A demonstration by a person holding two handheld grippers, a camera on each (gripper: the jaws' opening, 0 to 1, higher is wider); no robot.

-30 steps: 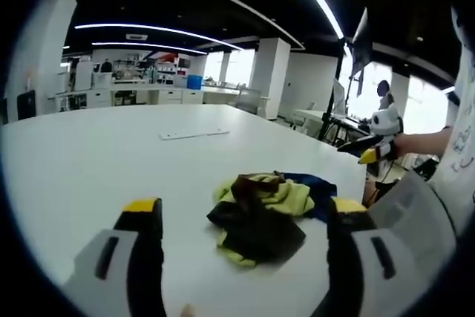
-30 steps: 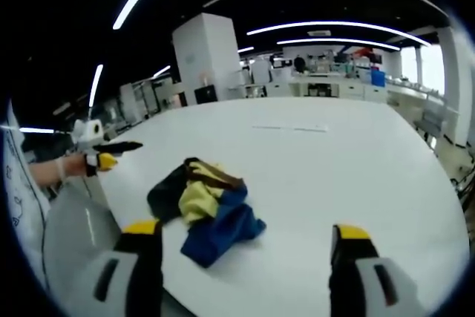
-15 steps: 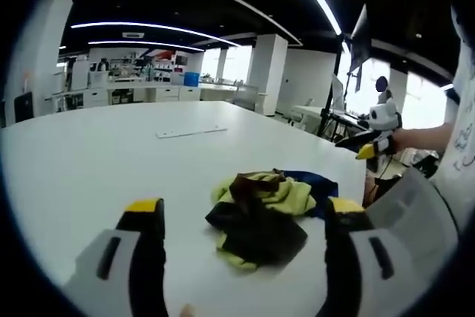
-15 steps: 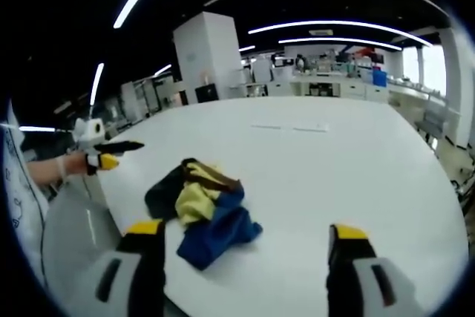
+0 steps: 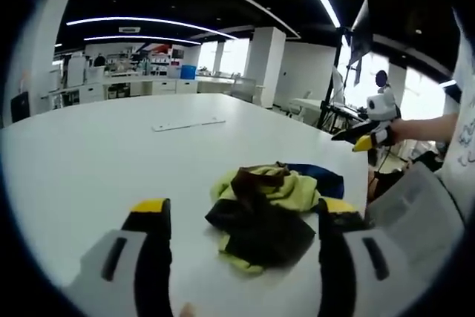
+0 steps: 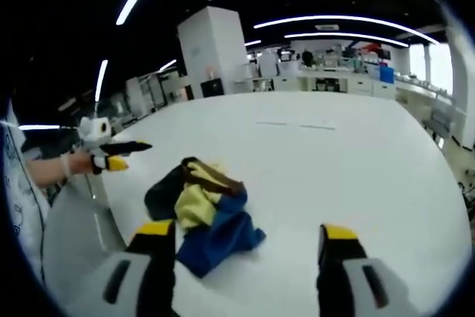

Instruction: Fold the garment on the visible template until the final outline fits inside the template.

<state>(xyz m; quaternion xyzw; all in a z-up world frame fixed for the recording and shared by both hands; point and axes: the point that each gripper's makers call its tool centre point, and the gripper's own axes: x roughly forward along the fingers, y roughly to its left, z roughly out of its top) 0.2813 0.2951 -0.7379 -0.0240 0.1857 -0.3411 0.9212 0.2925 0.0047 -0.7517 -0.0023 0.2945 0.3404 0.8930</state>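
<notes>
no writing can be read. the crumpled garment, in yellow, dark brown and blue, is seen lying in a heap near the edge of the white desk. the left gripper is held with jaws wide apart and empty; the right gripper likewise. against the earlier frames, both views have crept slightly closer to the garment, which itself lies unmoved. a pale strip lies farther off on the desk. an open office with ceiling light strips surrounds it.

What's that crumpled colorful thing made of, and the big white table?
The garment looks like soft matte cloth: it bunches in loose folds of yellow, dark brown and blue. The table looks hard and smooth, maybe laminate, with a faint sheen; exact material is unclear.
</notes>
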